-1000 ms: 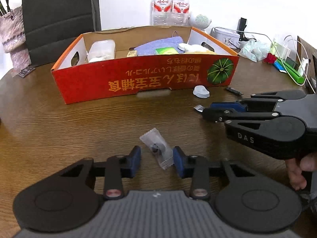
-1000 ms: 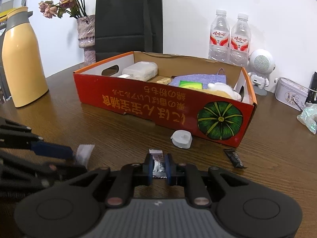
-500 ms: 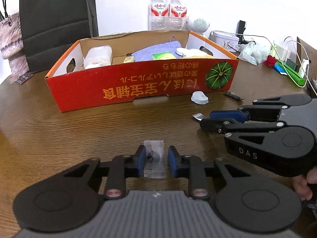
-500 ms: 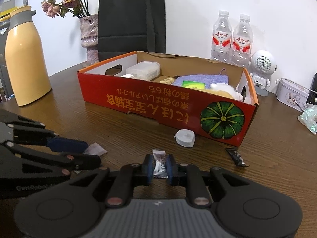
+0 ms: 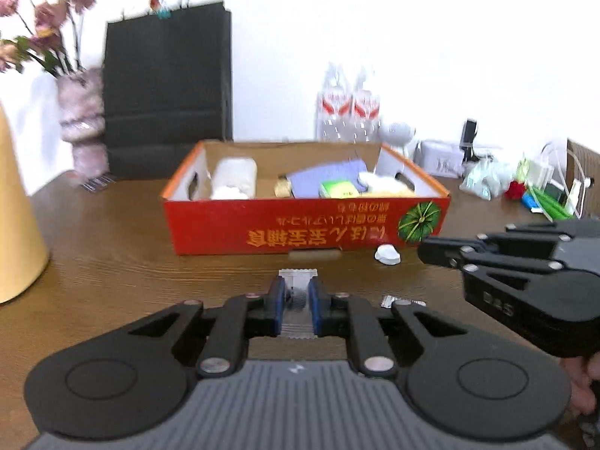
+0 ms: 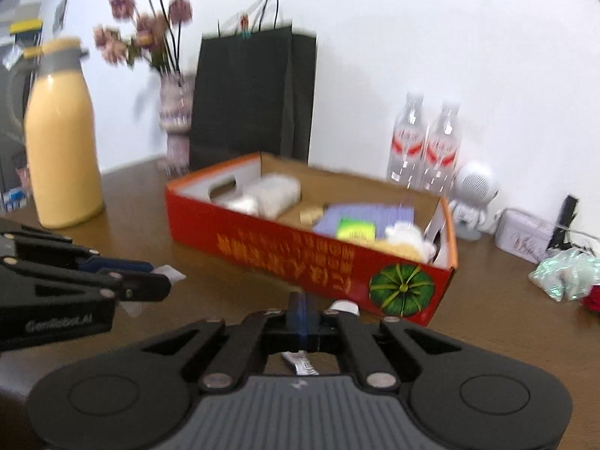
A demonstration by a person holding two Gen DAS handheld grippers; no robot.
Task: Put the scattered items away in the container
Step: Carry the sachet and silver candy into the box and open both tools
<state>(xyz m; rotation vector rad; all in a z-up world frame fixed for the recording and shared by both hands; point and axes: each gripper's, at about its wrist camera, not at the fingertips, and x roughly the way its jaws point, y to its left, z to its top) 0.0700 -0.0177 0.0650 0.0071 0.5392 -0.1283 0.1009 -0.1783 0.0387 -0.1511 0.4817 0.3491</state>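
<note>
Left wrist view. The left gripper (image 5: 297, 300) points over a brown wooden table (image 5: 112, 262) toward the red cardboard box (image 5: 300, 225), the container, which stands ahead near the table's middle. A clear plastic sachet (image 5: 298, 281) with a small dark object inside sits between the blue pads (image 5: 277, 305); the jaws are closing and the pads press on its sides, so the sachet is grasped. Inside the box lie a white plastic tub (image 5: 234, 178), a lilac cloth (image 5: 326, 176) and a green packet (image 5: 339, 189). A small white cap (image 5: 388, 254) lies on the table just in front of the box's right end. The right gripper (image 5: 425, 249) enters from the right, held in a hand (image 5: 581, 386), and a silvery wrapper end (image 5: 390, 301) shows beneath it. Behind the box stand a black paper bag (image 5: 168, 93), two water bottles (image 5: 348, 112) and a vase of dried flowers (image 5: 80, 112).

Right wrist view. The right gripper (image 6: 301, 317) has its jaws clamped tight together; a small foil-wrapped sweet (image 6: 300, 362) is pinched in them, its twisted end hanging out behind the pads. The red cardboard box (image 6: 300, 247) stands ahead, angled, its pumpkin emblem (image 6: 401, 290) on the near right corner. The left gripper (image 6: 157, 281) reaches in from the left, the clear plastic sachet (image 6: 170, 273) protruding from its tips. A yellow thermos jug (image 6: 62, 150) stands at the left, and a white robot-shaped toy (image 6: 472, 198) and a small tin (image 6: 525, 230) stand to the right of the box.
</note>
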